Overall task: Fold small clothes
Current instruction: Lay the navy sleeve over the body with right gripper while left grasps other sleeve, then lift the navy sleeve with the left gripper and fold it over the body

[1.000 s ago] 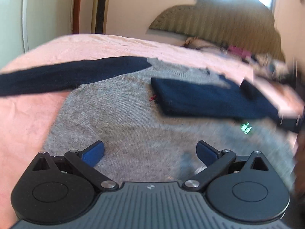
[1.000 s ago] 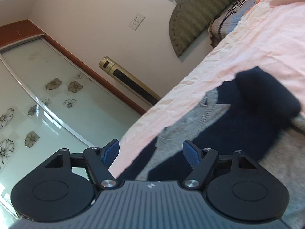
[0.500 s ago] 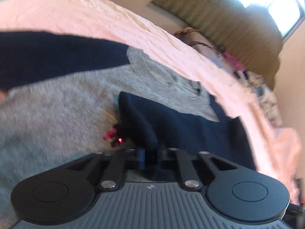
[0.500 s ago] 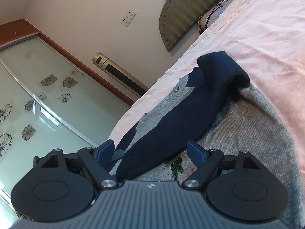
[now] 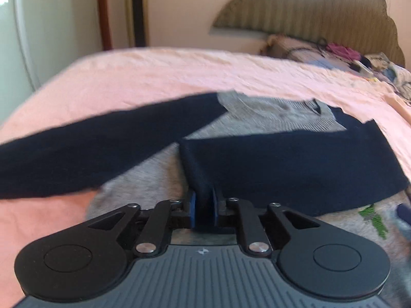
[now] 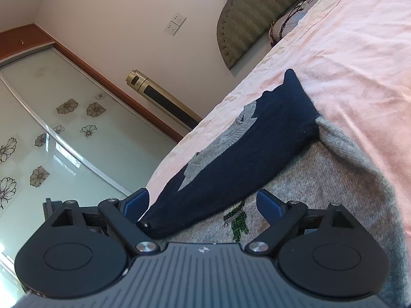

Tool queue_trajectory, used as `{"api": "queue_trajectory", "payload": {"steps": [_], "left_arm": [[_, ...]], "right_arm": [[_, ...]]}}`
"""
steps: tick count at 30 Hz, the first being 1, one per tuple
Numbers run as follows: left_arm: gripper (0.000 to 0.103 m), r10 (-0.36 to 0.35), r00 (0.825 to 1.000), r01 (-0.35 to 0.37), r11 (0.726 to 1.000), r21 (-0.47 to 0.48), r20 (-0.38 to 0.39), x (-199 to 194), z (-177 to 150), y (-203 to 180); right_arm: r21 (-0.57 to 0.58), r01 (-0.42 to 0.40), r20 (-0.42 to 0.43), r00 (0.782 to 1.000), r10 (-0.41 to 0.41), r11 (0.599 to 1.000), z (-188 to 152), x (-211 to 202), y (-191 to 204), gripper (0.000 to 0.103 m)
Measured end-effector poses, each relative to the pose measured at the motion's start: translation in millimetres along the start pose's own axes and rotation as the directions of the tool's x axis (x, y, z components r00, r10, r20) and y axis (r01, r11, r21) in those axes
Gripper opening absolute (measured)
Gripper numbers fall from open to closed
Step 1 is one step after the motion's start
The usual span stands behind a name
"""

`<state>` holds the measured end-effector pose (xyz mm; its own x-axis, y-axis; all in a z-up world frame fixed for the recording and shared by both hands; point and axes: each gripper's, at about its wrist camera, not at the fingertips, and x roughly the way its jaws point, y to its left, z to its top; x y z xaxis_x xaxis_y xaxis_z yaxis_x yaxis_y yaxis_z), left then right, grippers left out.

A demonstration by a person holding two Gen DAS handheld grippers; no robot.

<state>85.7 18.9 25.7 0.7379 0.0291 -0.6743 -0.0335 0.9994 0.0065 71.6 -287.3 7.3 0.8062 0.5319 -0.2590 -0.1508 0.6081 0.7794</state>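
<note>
A second earlier the left gripper [image 5: 203,206] had hovered open over the grey sweater [image 5: 143,177]; since then its jaws had snapped shut and eased slightly, and they now pinched the cuff of the folded navy sleeve [image 5: 295,164]. The right gripper [image 6: 203,202] had let that sleeve go, its jaws having just been opening, and stood wide with the sleeve end lying loose between them. The sweater lay flat on the pink bed [image 5: 159,77], its other sleeve [image 5: 97,148] stretched out. The handover probably meant the left hand would straighten this fold.
</note>
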Motion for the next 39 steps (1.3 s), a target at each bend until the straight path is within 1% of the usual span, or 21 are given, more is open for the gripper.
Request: {"api": "queue_trajectory", "payload": {"steps": [2,4,7,9,11,12,14,18,21,23,25,26,29,31,32,33,35,36,37,38,39], "left_arm": [[0.023,0.017,0.998,-0.015,0.999,-0.033,0.065,-15,-1,4],[0.031,-0.051,0.987,0.062,0.995,-0.072,0.15,-27,2,9],[0.075,-0.176,0.968,0.192,0.978,-0.079,0.179,-16,12,2],[0.077,-0.236,0.967,0.245,0.965,-0.097,0.099,8,17,-4],[0.075,-0.219,0.975,0.22,0.962,-0.159,0.021,31,15,0],[0.075,-0.226,0.972,0.233,0.962,-0.142,0.062,31,11,2],[0.075,-0.243,0.968,0.248,0.964,-0.098,0.064,33,7,4],[0.075,-0.268,0.96,0.274,0.958,-0.08,0.077,27,7,16],[0.075,-0.214,0.96,0.249,0.948,-0.197,0.182,0,-1,60],[0.076,-0.122,0.961,0.201,0.926,-0.321,0.249,-17,-8,105],[0.076,0.004,0.965,0.13,0.859,-0.495,0.26,-28,-17,164],[0.076,0.068,0.967,0.093,0.803,-0.589,0.246,-31,-23,195],[0.076,0.207,0.965,0.016,0.559,-0.829,0.159,-35,-48,280],[0.076,0.223,0.961,0.061,0.415,-0.908,0.167,-37,-65,317],[0.076,0.223,0.956,0.098,0.377,-0.921,0.193,-37,-69,327],[0.076,0.219,0.955,0.112,0.358,-0.927,0.2,-35,-70,334],[0.072,0.233,0.953,0.09,0.389,-0.917,0.192,-28,-61,335],[0.064,0.254,0.952,0.047,0.43,-0.902,0.17,-21,-53,333],[0.028,0.269,0.954,-0.013,0.479,-0.878,0.133,-14,-47,332],[0.005,0.274,0.958,-0.074,0.511,-0.856,0.081,-3,-40,329],[0.005,0.299,0.951,-0.093,0.531,-0.842,0.084,1,-38,324]], "right_arm": [[-0.05,0.031,0.037,0.999,-0.029,0.998,3,-7,11,0.09],[-0.132,0.019,0.099,0.995,-0.006,0.991,18,-14,30,0.092],[-0.197,0.02,0.125,0.992,0.004,0.98,54,1,50,0.103],[-0.238,0.088,0.088,0.994,-0.069,0.967,77,35,49,0.103],[-0.272,0.218,0.065,0.976,-0.209,0.937,89,70,35,0.103],[-0.289,0.289,0.039,0.956,-0.29,0.913,91,88,24,0.101],[-0.296,0.393,-0.027,0.908,-0.419,0.871,89,111,-1,0.097],[-0.397,0.363,-0.008,0.917,-0.399,0.843,74,114,-5,0.102],[-0.407,0.361,-0.009,0.917,-0.398,0.839,72,114,-4,0.103],[-0.404,0.357,-0.009,0.919,-0.393,0.842,72,113,-4,0.103],[-0.4,0.352,-0.009,0.922,-0.388,0.846,73,113,-4,0.103],[-0.399,0.351,-0.009,0.922,-0.387,0.847,74,113,-4,0.103],[-0.39,0.348,-0.005,0.925,-0.38,0.852,75,111,-4,0.103],[-0.378,0.344,-0.002,0.928,-0.373,0.859,75,110,-5,0.103],[-0.373,0.342,-0.001,0.929,-0.369,0.863,75,109,-5,0.103],[-0.369,0.341,0.0,0.93,-0.367,0.865,75,109,-6,0.103],[-0.37,0.342,0.001,0.93,-0.368,0.864,75,109,-6,0.103],[-0.371,0.342,0.0,0.93,-0.368,0.863,75,109,-6,0.103],[-0.372,0.343,0.001,0.929,-0.37,0.862,75,109,-6,0.103],[-0.373,0.344,0.001,0.929,-0.371,0.861,75,109,-5,0.103],[-0.373,0.344,0.001,0.929,-0.371,0.861,75,108,-5,0.103]]}}
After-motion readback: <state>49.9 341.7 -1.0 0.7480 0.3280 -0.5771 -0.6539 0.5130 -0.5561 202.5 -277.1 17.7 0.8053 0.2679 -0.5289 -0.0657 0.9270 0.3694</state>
